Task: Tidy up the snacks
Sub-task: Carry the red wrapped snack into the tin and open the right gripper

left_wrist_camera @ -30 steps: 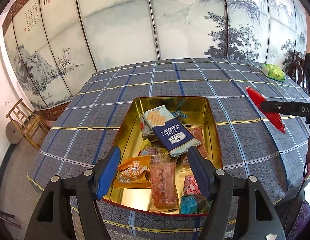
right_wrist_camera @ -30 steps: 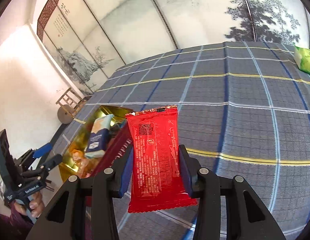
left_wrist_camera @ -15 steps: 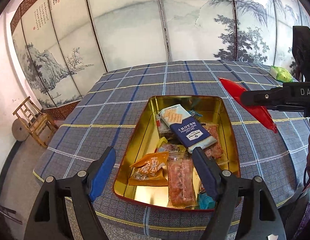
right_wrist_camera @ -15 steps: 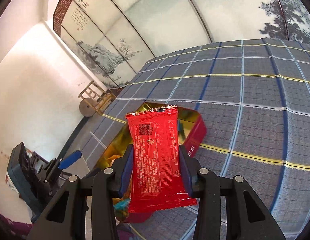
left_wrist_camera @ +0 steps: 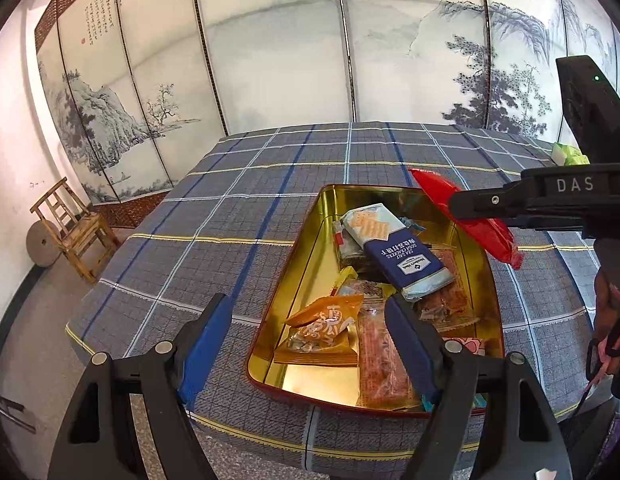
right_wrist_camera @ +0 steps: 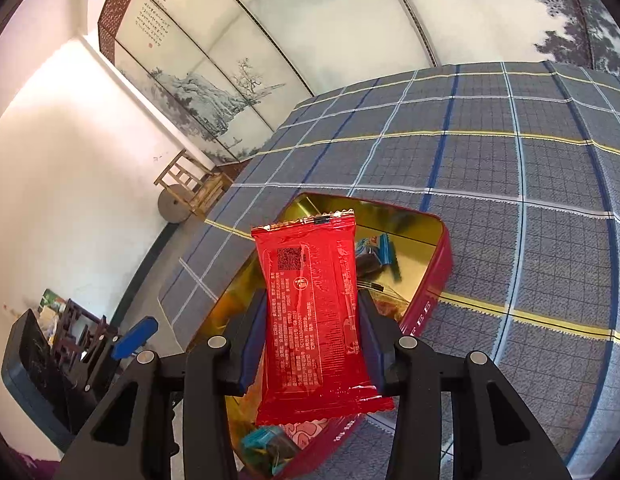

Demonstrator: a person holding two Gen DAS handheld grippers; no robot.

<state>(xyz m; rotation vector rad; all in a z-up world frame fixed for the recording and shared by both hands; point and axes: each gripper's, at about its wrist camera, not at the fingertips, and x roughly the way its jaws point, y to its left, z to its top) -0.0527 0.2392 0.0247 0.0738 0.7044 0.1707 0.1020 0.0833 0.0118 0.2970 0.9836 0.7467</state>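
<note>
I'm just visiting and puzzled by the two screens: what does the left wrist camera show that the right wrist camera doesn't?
Only the left view shows the open left hand-held gripper in full, the blue cracker pack, the orange packet and a green packet far off.

Only the right view shows the printed face of the red packet and the right hand-held gripper clamping it.

Both show the gold tin, red packet and plaid tablecloth.

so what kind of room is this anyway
Probably a home dining or tea room in traditional Chinese style: painted ink-landscape screen panels line the wall, a plaid tablecloth covers the table, and a small wooden chair stands beside a stone disc.
</note>
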